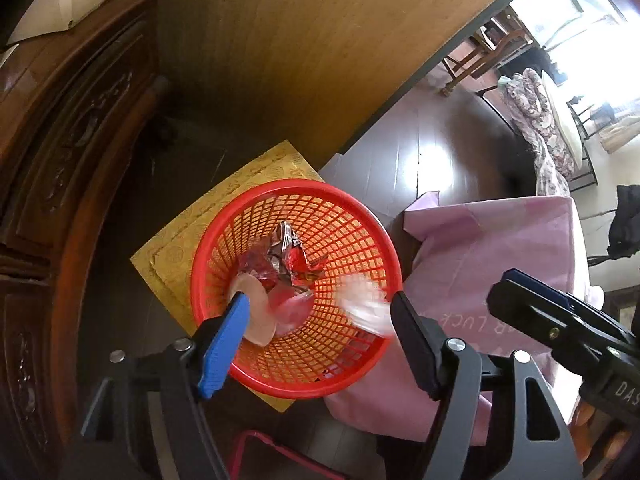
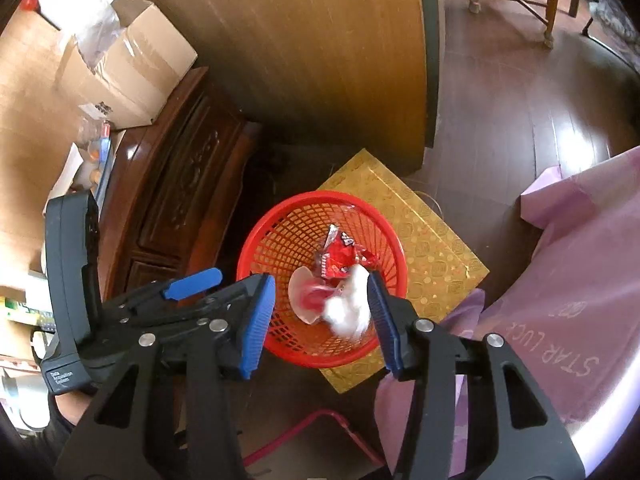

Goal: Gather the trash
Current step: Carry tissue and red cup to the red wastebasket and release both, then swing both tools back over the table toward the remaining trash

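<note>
1. My left gripper point(image 1: 316, 340) hangs above the red mesh basket point(image 1: 352, 216), with its jaws spread wide and nothing between them.
2. My right gripper point(image 2: 322, 318) hangs above the same basket point(image 2: 280, 216), also with jaws spread apart. A blurred white wad point(image 2: 348, 308) shows between the fingers, close to the right-hand pad; I cannot tell whether it touches that pad.
3. In the left wrist view the white wad point(image 1: 362, 304) appears motion-blurred over the basket's inner wall.
4. The basket holds a crumpled red and silver wrapper point(image 2: 340, 258) and a pale round disc point(image 1: 256, 312) near the bottom.
5. The basket stands on a gold patterned board point(image 2: 432, 240) on the dark wood floor point(image 2: 540, 100).
6. A pink cloth point(image 2: 560, 320) lies beside the basket on my right. A carved wooden cabinet point(image 2: 180, 184) stands on my left, bearing a cardboard box point(image 2: 132, 76).
</note>
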`<state>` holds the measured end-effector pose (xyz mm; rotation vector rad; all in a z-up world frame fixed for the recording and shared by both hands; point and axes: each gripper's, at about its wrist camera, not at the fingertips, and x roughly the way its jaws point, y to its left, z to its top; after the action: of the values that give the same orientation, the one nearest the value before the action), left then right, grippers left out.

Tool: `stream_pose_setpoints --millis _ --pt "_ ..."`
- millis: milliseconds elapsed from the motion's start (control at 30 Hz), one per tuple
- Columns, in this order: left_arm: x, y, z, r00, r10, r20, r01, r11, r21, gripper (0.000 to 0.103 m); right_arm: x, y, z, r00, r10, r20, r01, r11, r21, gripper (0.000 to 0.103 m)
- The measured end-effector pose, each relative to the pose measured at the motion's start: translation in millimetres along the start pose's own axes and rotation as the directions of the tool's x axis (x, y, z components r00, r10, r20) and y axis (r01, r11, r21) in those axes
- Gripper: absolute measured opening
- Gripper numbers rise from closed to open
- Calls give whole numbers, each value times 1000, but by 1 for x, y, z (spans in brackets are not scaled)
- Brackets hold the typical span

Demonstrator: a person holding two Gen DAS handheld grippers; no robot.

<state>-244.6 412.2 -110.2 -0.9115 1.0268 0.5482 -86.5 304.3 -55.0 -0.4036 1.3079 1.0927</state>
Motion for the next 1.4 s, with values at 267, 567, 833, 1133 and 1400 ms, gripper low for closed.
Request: stream_pose_setpoints --millis 267,567,833,1133,1400 --pt "-11 -13 -3 1000 7 20 -8 1000 16 72 -29 -8 -13 996 -72 54 74 997 -37 49" --pt "-33 -73 -12 998 -33 48 26 991 134 75 -94 -47 -50 975 -164 149 167 986 -12 51" --pt "-48 -163 -31 994 -90 67 67 955 289 76 -164 -101 -101 934 -245 259 223 969 111 52" --pt "-45 -258 -66 989 -135 58 97 894 437 79 -215 -165 -156 884 -338 324 269 933 239 58" --pt "-26 -336 -96 984 -178 15 145 843 518 80 -241 -226 -194 851 -408 331 291 891 348 62"
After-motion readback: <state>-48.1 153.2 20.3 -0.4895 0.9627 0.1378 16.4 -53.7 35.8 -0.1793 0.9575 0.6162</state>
